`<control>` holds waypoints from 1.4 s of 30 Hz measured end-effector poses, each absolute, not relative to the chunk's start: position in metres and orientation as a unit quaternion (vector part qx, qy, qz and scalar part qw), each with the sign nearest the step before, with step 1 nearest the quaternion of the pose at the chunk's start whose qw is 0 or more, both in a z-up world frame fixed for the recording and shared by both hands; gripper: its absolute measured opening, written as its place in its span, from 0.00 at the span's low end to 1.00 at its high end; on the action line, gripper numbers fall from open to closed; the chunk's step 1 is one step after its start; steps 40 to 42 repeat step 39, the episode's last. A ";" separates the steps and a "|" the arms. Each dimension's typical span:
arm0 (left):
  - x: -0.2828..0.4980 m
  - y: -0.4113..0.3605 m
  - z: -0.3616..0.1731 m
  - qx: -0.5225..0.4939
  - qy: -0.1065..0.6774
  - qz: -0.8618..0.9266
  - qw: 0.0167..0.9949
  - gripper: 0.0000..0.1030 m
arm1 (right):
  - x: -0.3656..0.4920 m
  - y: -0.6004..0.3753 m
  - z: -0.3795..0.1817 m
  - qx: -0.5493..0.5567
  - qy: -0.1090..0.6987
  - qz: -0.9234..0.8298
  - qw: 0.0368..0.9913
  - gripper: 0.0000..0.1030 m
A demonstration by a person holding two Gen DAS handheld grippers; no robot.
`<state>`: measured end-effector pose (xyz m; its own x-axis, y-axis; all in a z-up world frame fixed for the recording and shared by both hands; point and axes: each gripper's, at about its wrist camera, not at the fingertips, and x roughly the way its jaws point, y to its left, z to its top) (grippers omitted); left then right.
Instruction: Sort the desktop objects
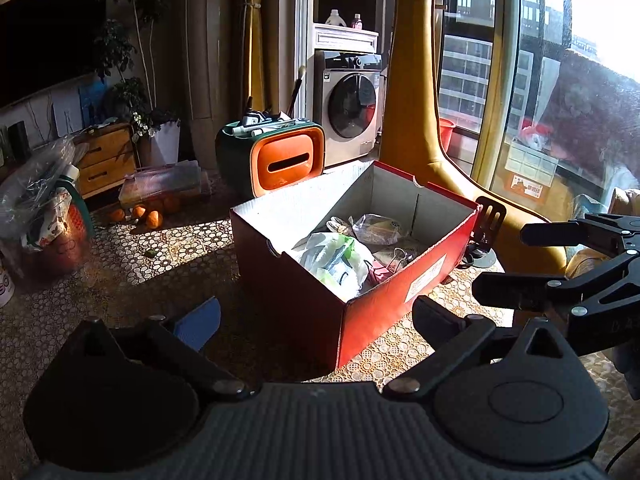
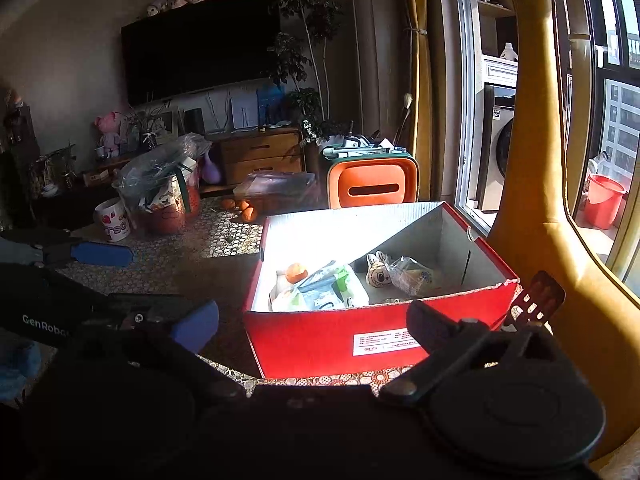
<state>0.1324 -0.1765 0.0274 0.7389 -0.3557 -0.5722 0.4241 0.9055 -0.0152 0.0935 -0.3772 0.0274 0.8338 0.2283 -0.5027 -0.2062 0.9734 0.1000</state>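
Observation:
A red cardboard box (image 1: 384, 312) stands open on the lace-covered table, and it also shows in the right wrist view (image 2: 320, 340). Inside lie a green-and-white plastic bag (image 1: 336, 256), a clear wrapped packet (image 1: 380, 228), binder clips (image 1: 394, 262), a small orange (image 2: 296, 273) and a striped soft toy (image 2: 378, 272). My left gripper (image 1: 316, 320) is open and empty, in front of the box's near corner. My right gripper (image 2: 316, 322) is open and empty, in front of the box's near wall. The right gripper also shows at the right edge of the left wrist view (image 1: 532, 264).
An orange-and-green holder (image 1: 276, 156) with pens stands behind the box. Several oranges (image 1: 148, 216) lie at the table's far left beside a bag-covered basket (image 1: 44, 208). A white mug (image 2: 114, 220) stands near it. A black phone stand (image 1: 486, 232) is right of the box. A yellow chair (image 2: 532, 184) rises at the right.

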 end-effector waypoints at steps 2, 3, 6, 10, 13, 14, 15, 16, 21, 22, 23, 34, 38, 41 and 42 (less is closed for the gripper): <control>0.128 -0.176 0.026 0.058 0.297 -0.207 0.930 1.00 | 0.086 -0.378 0.027 0.028 0.263 0.113 0.958 0.99; 0.127 -0.176 0.026 0.059 0.299 -0.207 0.930 1.00 | 0.083 -0.377 0.027 0.030 0.263 0.114 0.957 0.99; 0.122 -0.175 0.024 0.055 0.302 -0.206 0.929 1.00 | 0.074 -0.373 0.028 0.027 0.260 0.116 0.958 0.99; 0.118 -0.172 0.022 0.043 0.307 -0.210 0.927 1.00 | 0.065 -0.369 0.029 0.034 0.255 0.118 0.959 0.99; 0.113 -0.169 0.021 0.040 0.302 -0.210 0.929 1.00 | 0.061 -0.368 0.029 0.036 0.252 0.115 0.960 0.99; 0.112 -0.169 0.021 0.039 0.302 -0.208 0.930 1.00 | 0.060 -0.368 0.029 0.035 0.252 0.112 0.961 0.99; 0.111 -0.168 0.021 0.040 0.301 -0.207 0.930 1.00 | 0.060 -0.368 0.029 0.034 0.252 0.110 0.961 0.99; 0.110 -0.168 0.020 0.041 0.301 -0.205 0.931 1.00 | 0.059 -0.368 0.028 0.035 0.252 0.107 0.961 0.99; 0.104 -0.169 0.017 0.053 0.297 -0.196 0.933 1.00 | 0.059 -0.368 0.023 0.039 0.260 0.098 0.960 0.99; 0.103 -0.168 0.017 0.053 0.296 -0.196 0.933 1.00 | 0.059 -0.368 0.023 0.038 0.261 0.096 0.960 0.99; 0.102 -0.168 0.017 0.053 0.295 -0.197 0.933 1.00 | 0.059 -0.368 0.022 0.039 0.262 0.095 0.959 0.99; 0.101 -0.165 0.012 0.055 0.302 -0.201 0.930 1.00 | 0.058 -0.365 0.018 0.043 0.272 0.090 0.957 0.99; 0.099 -0.161 0.010 0.053 0.303 -0.197 0.931 1.00 | 0.059 -0.364 0.016 0.048 0.278 0.088 0.955 0.99; 0.099 -0.159 0.009 0.051 0.304 -0.197 0.931 1.00 | 0.059 -0.363 0.015 0.050 0.279 0.086 0.955 0.99; 0.099 -0.159 0.009 0.051 0.304 -0.197 0.931 1.00 | 0.059 -0.363 0.015 0.050 0.279 0.086 0.955 0.99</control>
